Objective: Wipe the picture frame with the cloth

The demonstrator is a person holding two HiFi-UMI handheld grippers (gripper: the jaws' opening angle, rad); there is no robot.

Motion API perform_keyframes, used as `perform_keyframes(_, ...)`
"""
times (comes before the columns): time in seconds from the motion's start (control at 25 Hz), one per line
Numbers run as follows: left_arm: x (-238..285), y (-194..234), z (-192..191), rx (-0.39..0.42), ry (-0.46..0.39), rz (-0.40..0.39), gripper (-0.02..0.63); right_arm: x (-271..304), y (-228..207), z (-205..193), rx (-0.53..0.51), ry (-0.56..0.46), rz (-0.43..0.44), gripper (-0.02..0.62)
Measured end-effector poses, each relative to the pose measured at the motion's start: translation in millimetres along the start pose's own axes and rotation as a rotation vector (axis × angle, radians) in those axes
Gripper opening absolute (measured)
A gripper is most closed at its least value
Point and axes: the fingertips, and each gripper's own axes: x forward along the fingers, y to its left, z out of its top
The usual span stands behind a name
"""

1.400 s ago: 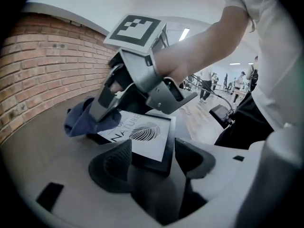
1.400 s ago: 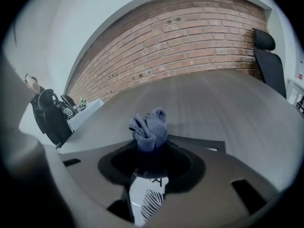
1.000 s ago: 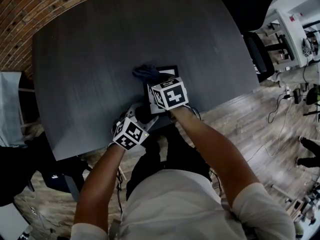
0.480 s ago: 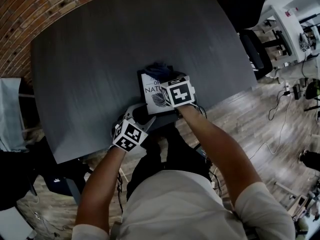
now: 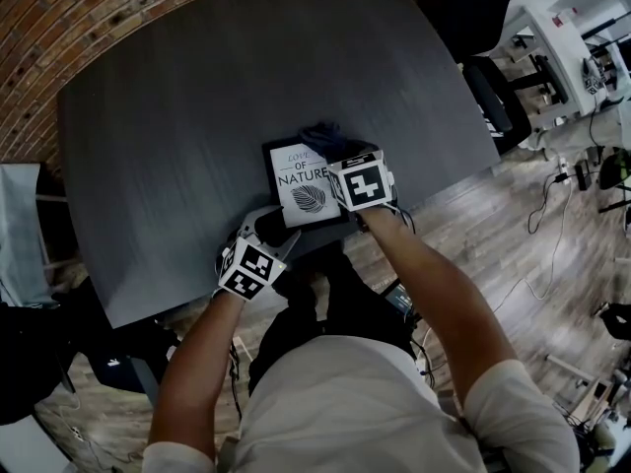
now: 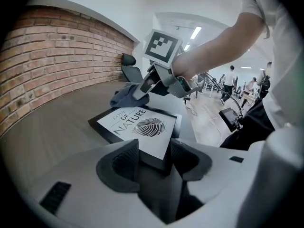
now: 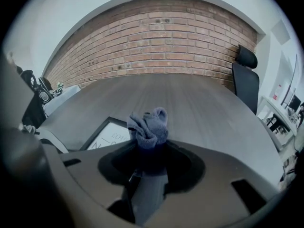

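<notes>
A black picture frame [image 5: 296, 187] with a white leaf print lies flat on the dark table [image 5: 177, 116], close to its front edge. My left gripper [image 5: 274, 225] grips the frame's near corner [image 6: 156, 151], one pad on each side of it. My right gripper [image 5: 333, 148] is shut on a bunched blue-grey cloth [image 5: 318, 132]. The cloth [image 6: 124, 95] rests at the frame's far right corner, partly on the table. In the right gripper view the cloth [image 7: 149, 126] sticks up out of the jaws, with the frame [image 7: 105, 136] to its left.
A brick wall [image 5: 59, 28] borders the table's far left. A black office chair [image 5: 478, 8] stands at the far right corner, with desks [image 5: 582, 57] and cables beyond on the wood floor. The table's front edge [image 5: 296, 249] runs just under both grippers.
My right gripper has carried the cloth to the right across the top of the frame, uncovering the print. The left gripper has stayed on the near corner.
</notes>
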Motion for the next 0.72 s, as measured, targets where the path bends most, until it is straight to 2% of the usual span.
perform_keyframes(0.28, 0.6, -0.3, 0.0, 0.000, 0.017, 0.012, 0.215, -19.4, -36.2, -4.6, 0.029, -0.020, -0.075, 0.153)
perform_keyframes(0.4, -5.8, 3.5, 0.5, -0.009, 0.008, 0.054, 0.260, -29.2, -37.2, 0.2, 0.030, -0.044, -0.074, 0.153)
perform_keyframes(0.56, -12.9, -2.4, -5.7, -0.011, 0.001, 0.056, 0.264, -37.8, -24.4, 5.7, 0.022, -0.072, -0.048, 0.153)
perform_keyframes(0.72, -12.4, -5.9, -13.6, -0.023, 0.029, 0.056, 0.264, -40.1, 14.6, 9.8, 0.016, -0.097, 0.043, 0.153)
